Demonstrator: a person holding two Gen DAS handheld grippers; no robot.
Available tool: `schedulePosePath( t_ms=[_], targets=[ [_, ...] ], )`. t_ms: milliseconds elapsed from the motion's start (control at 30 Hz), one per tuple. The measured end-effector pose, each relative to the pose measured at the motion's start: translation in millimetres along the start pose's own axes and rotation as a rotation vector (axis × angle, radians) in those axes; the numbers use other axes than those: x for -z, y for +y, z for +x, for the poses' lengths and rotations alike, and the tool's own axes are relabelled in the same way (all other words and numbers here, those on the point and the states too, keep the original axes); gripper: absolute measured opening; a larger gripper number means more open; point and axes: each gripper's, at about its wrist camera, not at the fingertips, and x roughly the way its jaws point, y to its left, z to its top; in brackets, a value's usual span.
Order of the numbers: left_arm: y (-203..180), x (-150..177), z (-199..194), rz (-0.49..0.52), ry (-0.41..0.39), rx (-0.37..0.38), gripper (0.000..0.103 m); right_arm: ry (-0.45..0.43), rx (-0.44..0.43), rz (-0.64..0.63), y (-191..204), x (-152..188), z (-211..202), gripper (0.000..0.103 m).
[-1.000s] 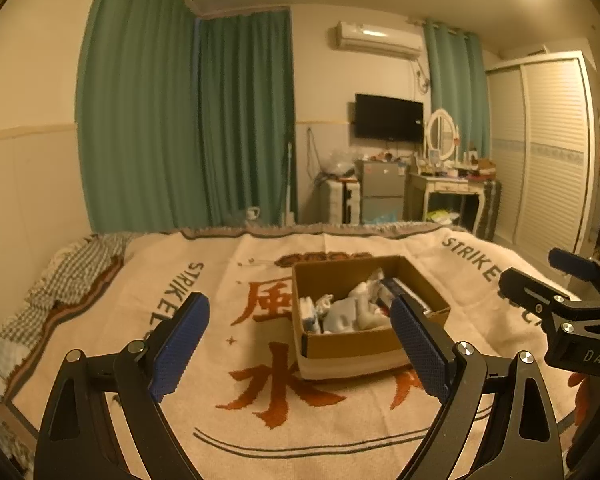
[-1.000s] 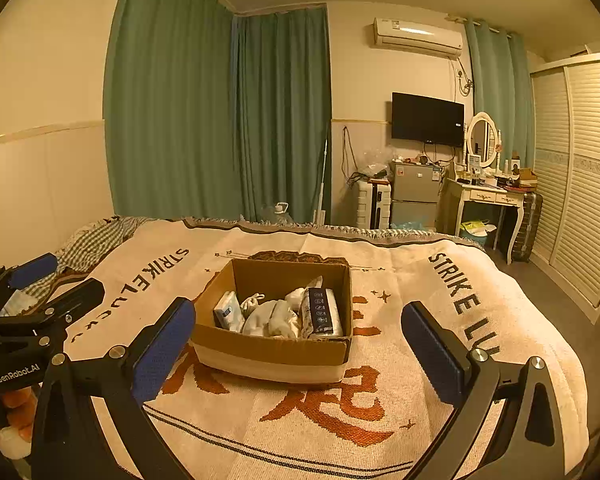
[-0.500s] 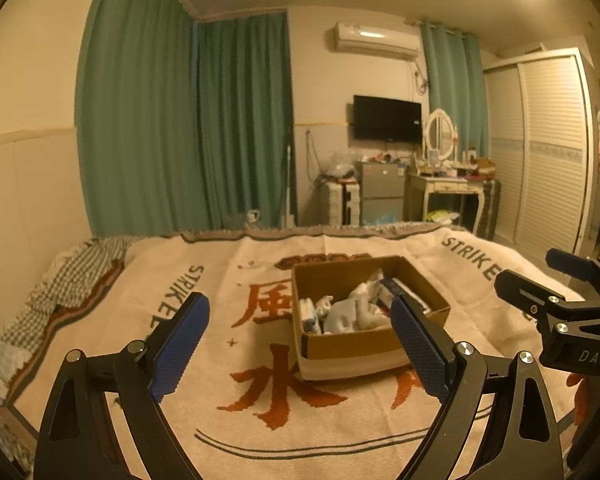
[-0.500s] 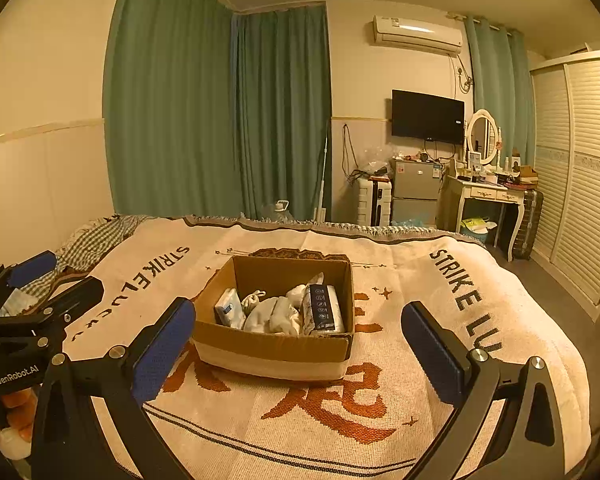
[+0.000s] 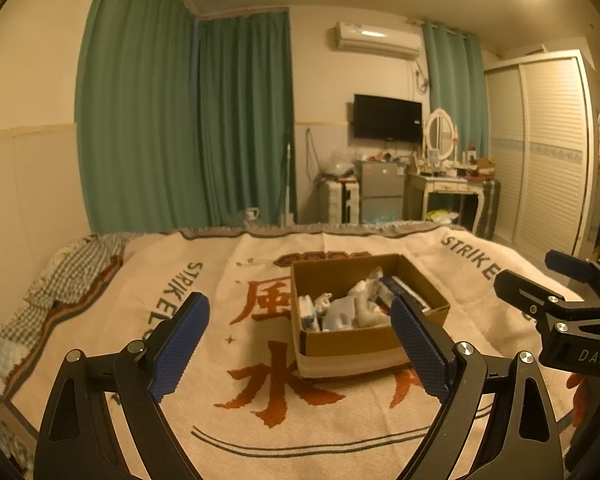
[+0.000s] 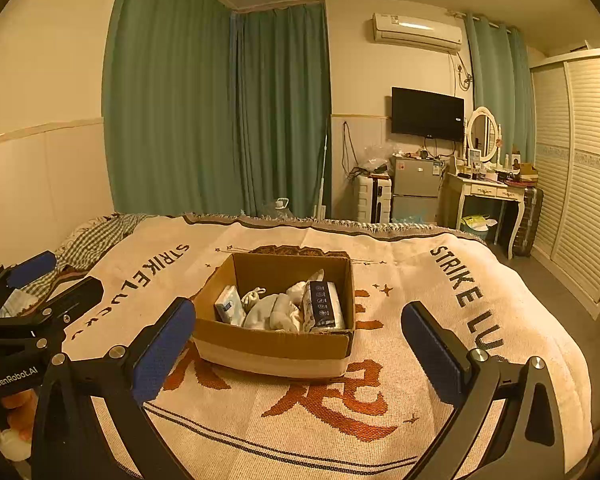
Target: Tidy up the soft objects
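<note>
An open cardboard box (image 6: 274,346) stands on the bed's cream blanket (image 6: 380,420); it also shows in the left wrist view (image 5: 348,346). Inside lie pale rolled socks or cloths (image 6: 274,312), a white tissue pack (image 6: 229,309) and a dark-labelled pack (image 6: 323,306). My left gripper (image 5: 300,344) is open and empty, held above the blanket in front of the box. My right gripper (image 6: 300,350) is open and empty, also in front of the box. Each gripper shows at the edge of the other's view.
A checked cloth (image 5: 66,280) lies at the bed's left edge. Beyond the bed stand green curtains (image 6: 220,120), a small fridge (image 6: 414,192), a dressing table (image 6: 486,194) and a wardrobe (image 6: 580,184). Floor runs along the bed's right side.
Both grippers have risen and drawn back very slightly; the box looks a little smaller and lower. Nothing was taken or let go.
</note>
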Motion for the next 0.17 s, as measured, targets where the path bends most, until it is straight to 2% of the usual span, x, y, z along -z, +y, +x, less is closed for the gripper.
schedulePosePath(
  t_ms=[167],
  targets=[
    [-0.5, 1.3, 1.1, 0.005, 0.006, 0.001, 0.093, -0.001, 0.005, 0.005, -0.7, -0.5, 0.3, 0.103]
  ],
)
